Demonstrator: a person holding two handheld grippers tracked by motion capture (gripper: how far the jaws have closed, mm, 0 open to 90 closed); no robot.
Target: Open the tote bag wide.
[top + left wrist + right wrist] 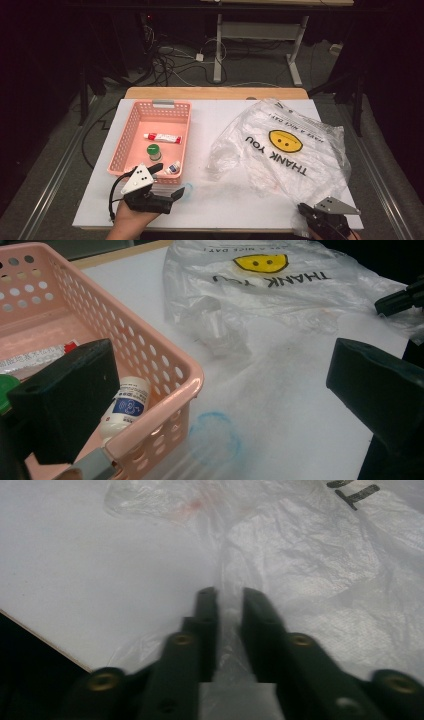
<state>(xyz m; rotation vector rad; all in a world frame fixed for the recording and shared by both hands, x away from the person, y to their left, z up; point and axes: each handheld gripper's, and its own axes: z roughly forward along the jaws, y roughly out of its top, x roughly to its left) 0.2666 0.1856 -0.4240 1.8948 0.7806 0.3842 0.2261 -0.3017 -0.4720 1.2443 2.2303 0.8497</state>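
A crumpled clear plastic bag (290,150) with a yellow smiley and "THANK YOU" lies on the right of the white board. My right gripper (304,209) is at the bag's near corner. In the right gripper view its jaws (225,597) are shut on a fold of the bag (320,555). My left gripper (170,181) rests by the near right corner of a pink basket (130,135), open with nothing between its fingers (75,385). In the basket lie a tube (162,138), a green-capped bottle (153,151) and a small white bottle (125,407).
A clear round thing with a blue rim (215,437) lies on the board just right of the basket's corner (192,380). The board's near edge (45,640) runs close by the right gripper. Bare white board (220,195) lies between basket and bag.
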